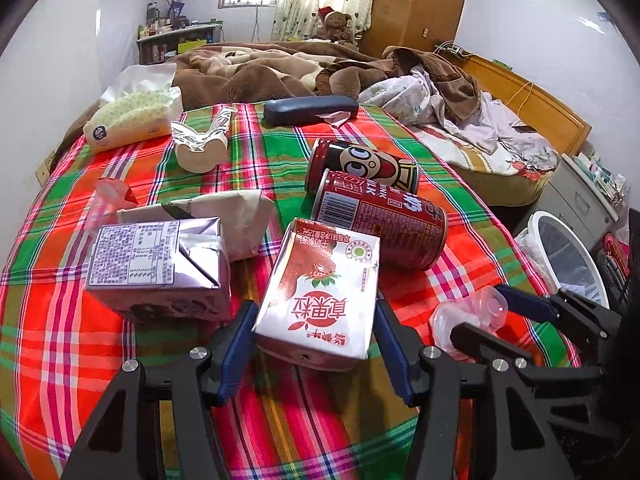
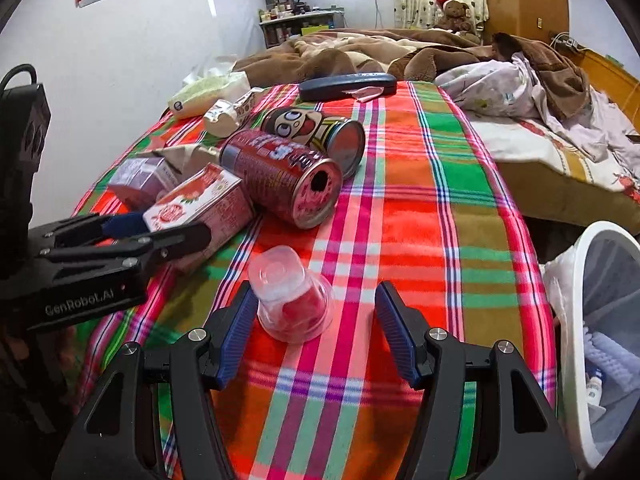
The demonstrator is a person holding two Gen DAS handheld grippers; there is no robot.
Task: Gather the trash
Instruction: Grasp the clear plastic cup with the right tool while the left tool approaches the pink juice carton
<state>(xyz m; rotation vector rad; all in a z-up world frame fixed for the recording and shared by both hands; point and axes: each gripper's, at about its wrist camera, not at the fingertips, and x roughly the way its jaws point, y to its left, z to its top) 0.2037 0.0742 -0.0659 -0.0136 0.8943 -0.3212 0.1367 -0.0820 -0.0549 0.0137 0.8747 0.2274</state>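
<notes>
Left wrist view, from left to right: a purple carton (image 1: 160,268) lies on the plaid cloth (image 1: 60,340) with a crumpled paper bag (image 1: 240,216) behind it, and farther back a tissue pack (image 1: 132,120) and a small cream bottle (image 1: 202,148). At centre the left gripper (image 1: 314,336) grips the near end of a red and white strawberry carton (image 1: 320,292), a blue pad pressed on each side; the carton lies flat with its long axis pointing away from the camera, slightly to the right. Just beyond it two red cans (image 1: 380,220) lie on their sides, touching each other, and a dark case (image 1: 310,110) rests near the brown blanket (image 1: 260,72). Right wrist view: the right gripper (image 2: 316,332) stands wide around an upside-down clear plastic cup (image 2: 294,296), whose left side sits against the left pad while the right pad is well clear. At far right a white bin (image 2: 600,320) with a liner stands beside the bed.
</notes>
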